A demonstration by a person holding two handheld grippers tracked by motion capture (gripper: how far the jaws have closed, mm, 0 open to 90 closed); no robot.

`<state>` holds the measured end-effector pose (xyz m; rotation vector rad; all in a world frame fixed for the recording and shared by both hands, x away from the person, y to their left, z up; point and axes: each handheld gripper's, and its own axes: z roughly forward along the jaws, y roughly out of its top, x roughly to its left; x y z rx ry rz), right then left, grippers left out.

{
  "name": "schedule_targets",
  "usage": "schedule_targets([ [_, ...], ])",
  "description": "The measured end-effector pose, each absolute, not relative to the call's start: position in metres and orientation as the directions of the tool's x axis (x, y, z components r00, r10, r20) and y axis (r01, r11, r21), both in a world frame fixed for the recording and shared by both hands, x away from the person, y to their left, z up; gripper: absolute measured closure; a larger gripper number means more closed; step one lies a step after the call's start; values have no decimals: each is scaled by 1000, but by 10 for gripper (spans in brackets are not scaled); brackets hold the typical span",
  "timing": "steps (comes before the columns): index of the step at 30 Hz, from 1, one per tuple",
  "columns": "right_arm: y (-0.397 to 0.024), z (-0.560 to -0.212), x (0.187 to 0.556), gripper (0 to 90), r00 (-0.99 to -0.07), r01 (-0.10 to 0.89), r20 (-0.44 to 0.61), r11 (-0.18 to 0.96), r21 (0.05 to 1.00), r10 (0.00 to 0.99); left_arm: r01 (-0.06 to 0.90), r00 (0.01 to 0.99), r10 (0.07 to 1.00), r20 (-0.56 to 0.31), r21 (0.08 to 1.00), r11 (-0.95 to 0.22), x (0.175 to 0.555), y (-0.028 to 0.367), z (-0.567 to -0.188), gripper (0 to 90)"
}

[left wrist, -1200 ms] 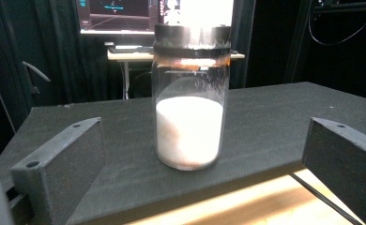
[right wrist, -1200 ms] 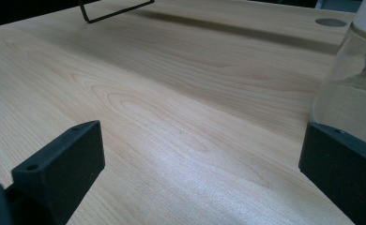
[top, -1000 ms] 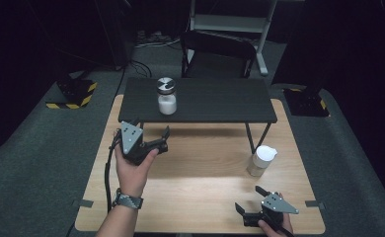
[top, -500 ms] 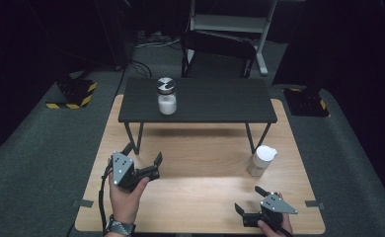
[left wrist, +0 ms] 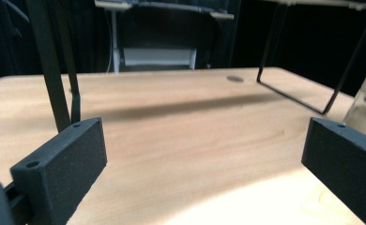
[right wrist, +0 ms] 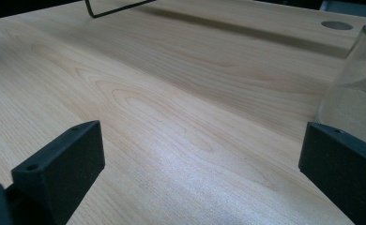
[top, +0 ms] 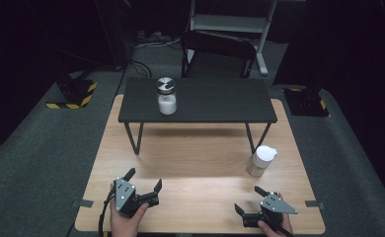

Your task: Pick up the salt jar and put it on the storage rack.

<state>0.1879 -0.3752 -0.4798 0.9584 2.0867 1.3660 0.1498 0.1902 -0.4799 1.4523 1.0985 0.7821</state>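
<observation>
Two grippers, left gripper (top: 144,179), right gripper (top: 247,200), jaws wide, empty

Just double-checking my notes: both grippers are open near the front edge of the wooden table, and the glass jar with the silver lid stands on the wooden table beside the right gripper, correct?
Not quite. The high view shows the glass jar with the silver lid standing on the small black raised table. What stands on the wooden table near the right gripper is the clear bottle with the white cap. Both the left gripper and the right one are indeed open.
</observation>
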Motion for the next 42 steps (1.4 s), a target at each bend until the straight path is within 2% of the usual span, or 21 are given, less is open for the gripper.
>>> schedule_targets([
  [6, -374, -479, 188, 5, -650, 299, -10, 268, 916, 760, 246, 348, 930, -118, 969, 30, 143, 194, -488, 6],
  [22, -373, -479, 187, 5, -634, 307, -4, 256, 917, 774, 315, 356, 932, -65, 948, -54, 138, 197, -500, 6],
  [28, -373, -479, 185, 5, -626, 313, 2, 249, 916, 780, 352, 359, 929, -84, 935, -52, 143, 200, -496, 7],
  [42, -373, -480, 182, 4, -615, 317, 10, 235, 919, 789, 368, 381, 919, -99, 928, -53, 146, 205, -494, 6],
])
